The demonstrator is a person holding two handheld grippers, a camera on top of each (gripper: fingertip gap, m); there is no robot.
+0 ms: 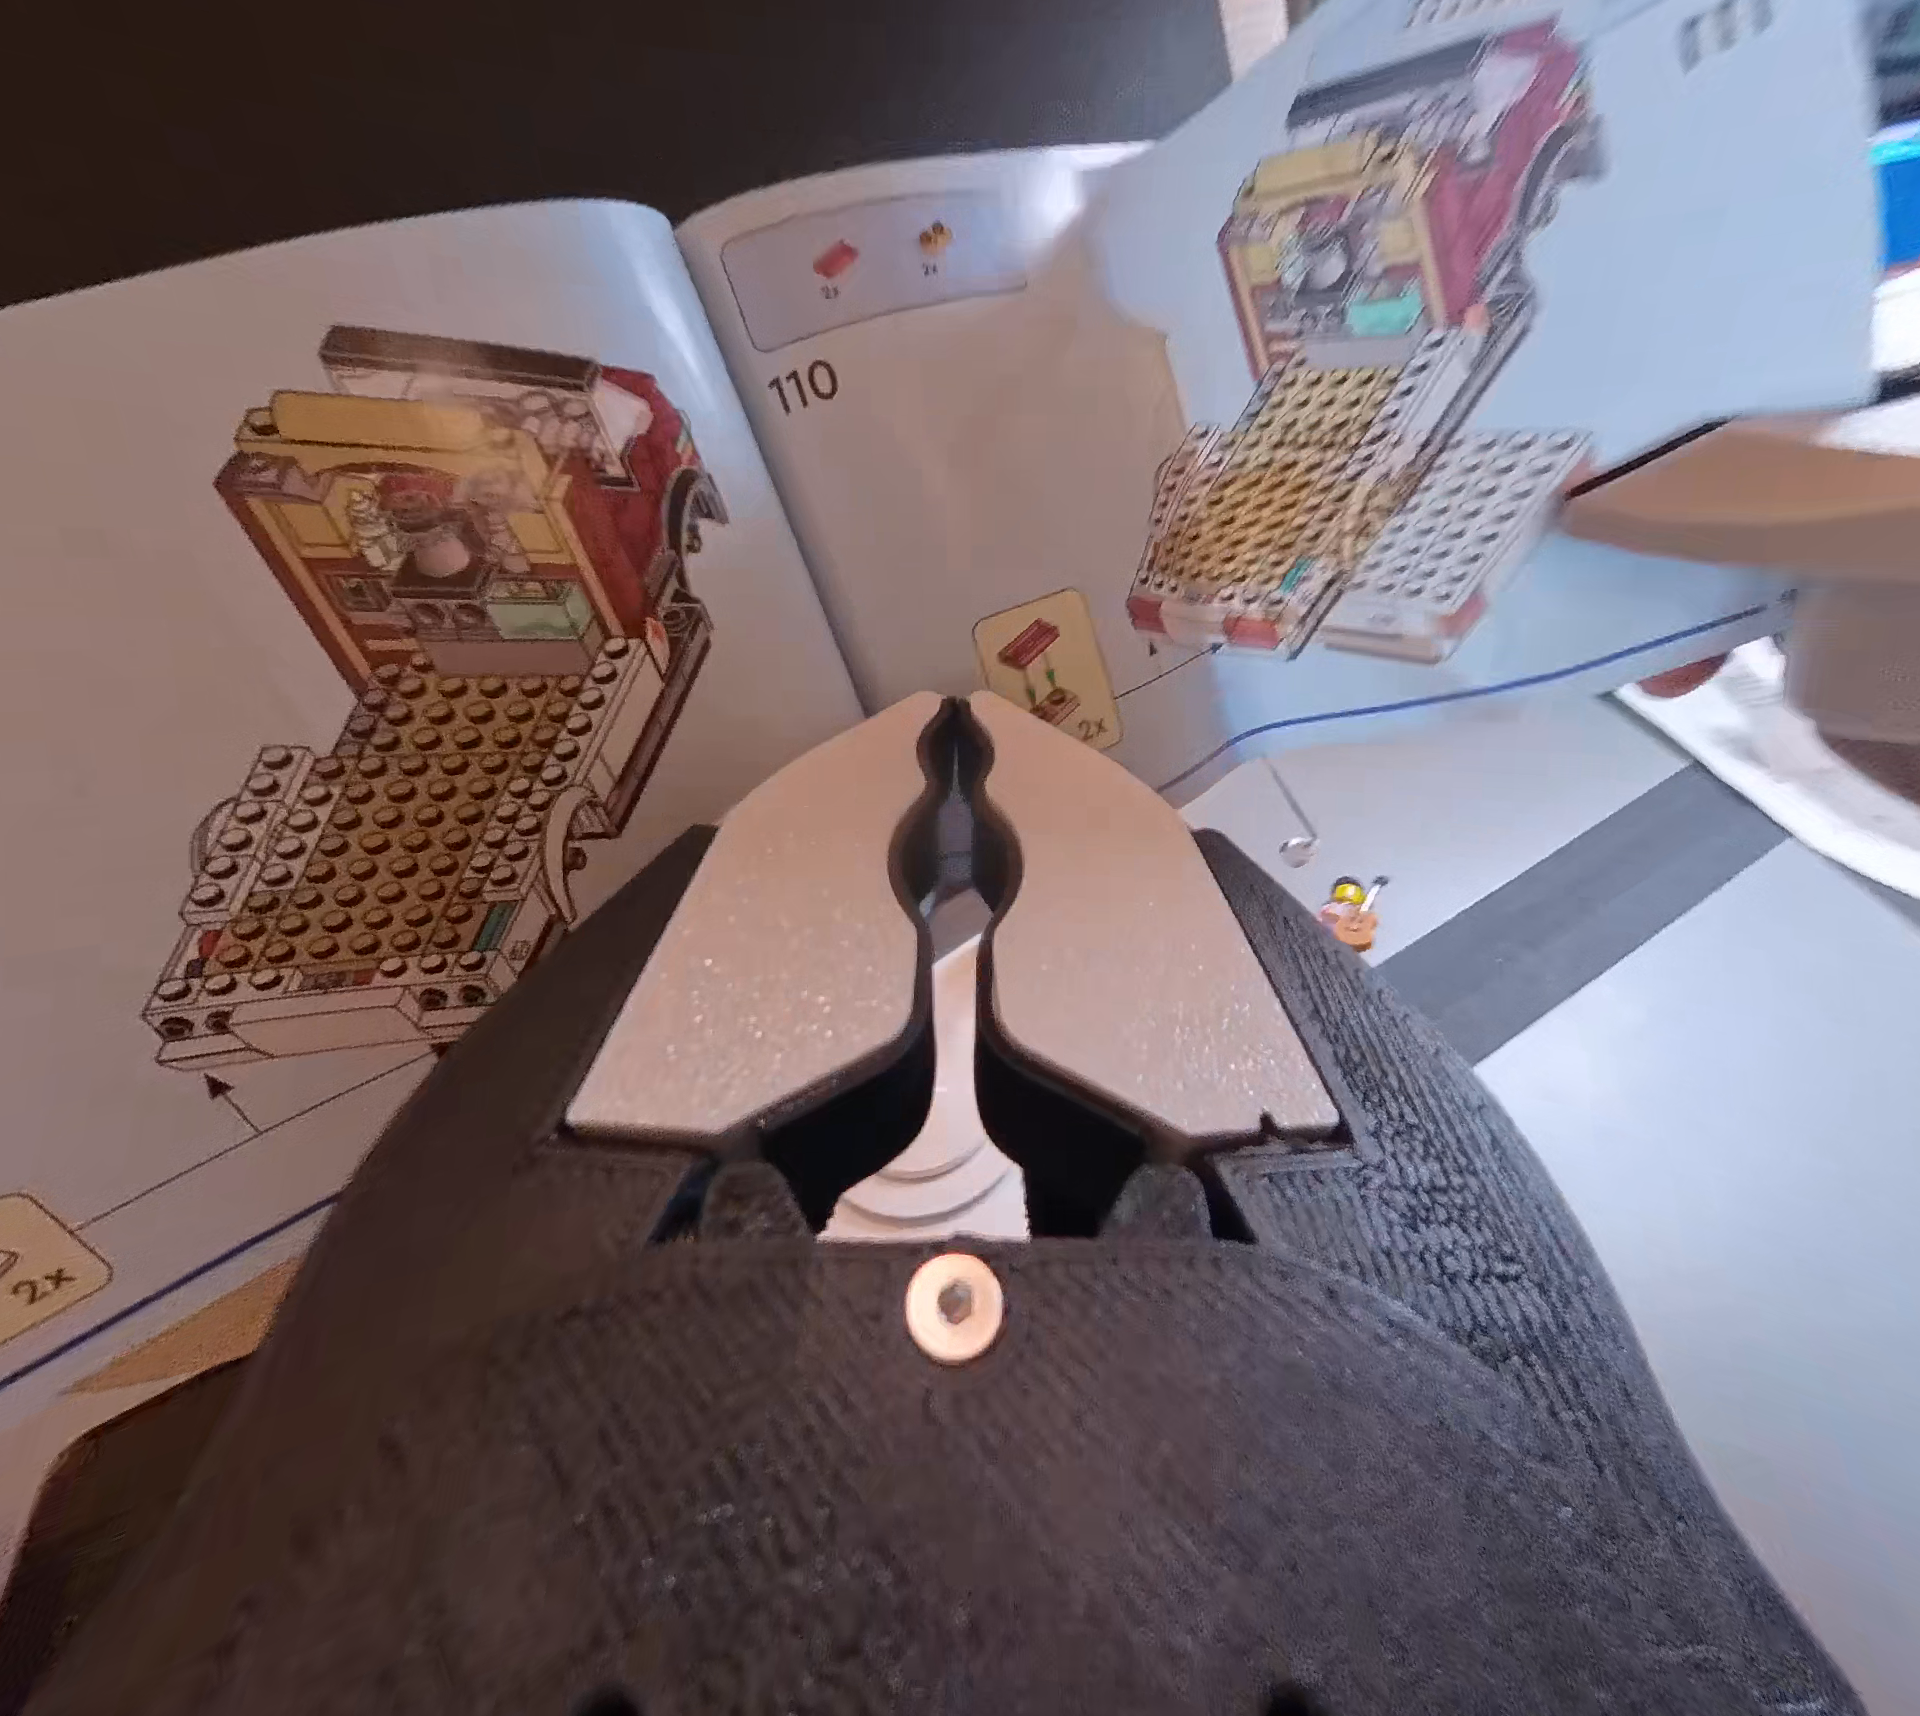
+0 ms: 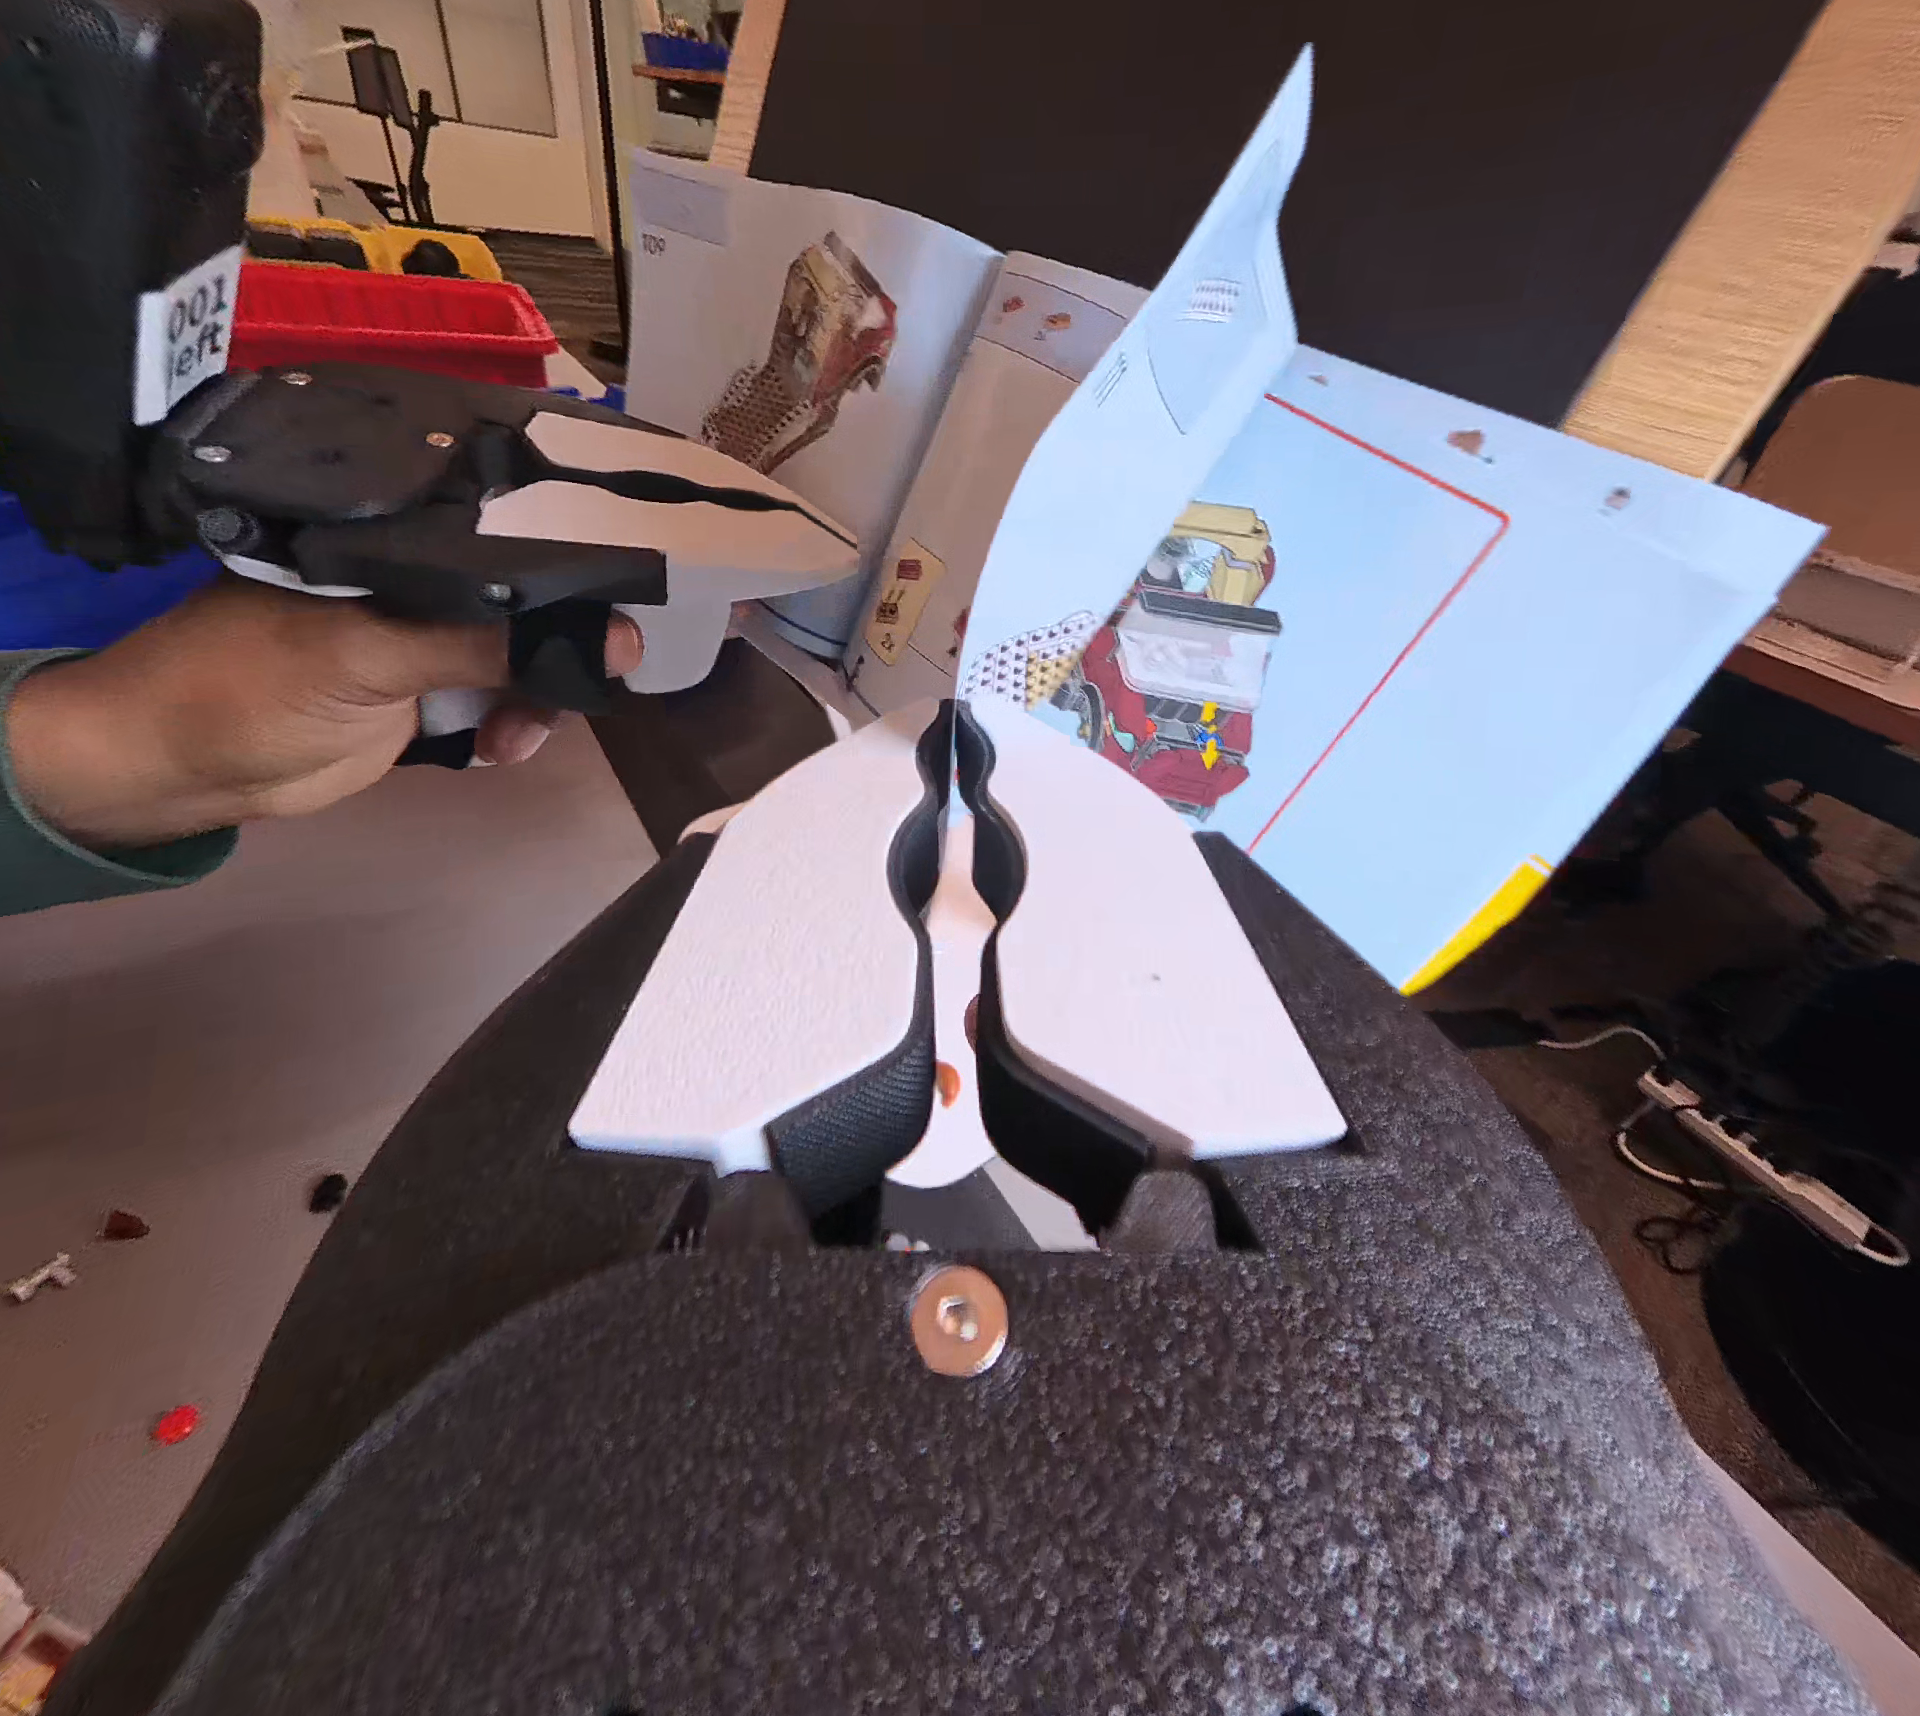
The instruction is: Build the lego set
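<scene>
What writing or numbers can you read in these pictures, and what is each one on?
I don't repeat writing, so this lists only where it stands.
Instruction booklet: large print and small marks on the open pages, legible.
Lifted page, pinched in the right tool: small marks, blurred.
White sticker on the left tool: short dark print, legible.

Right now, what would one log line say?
right tool: shut on booklet page, lifted mid-turn | left tool: shut, empty, at booklet | loose pieces on table
</scene>
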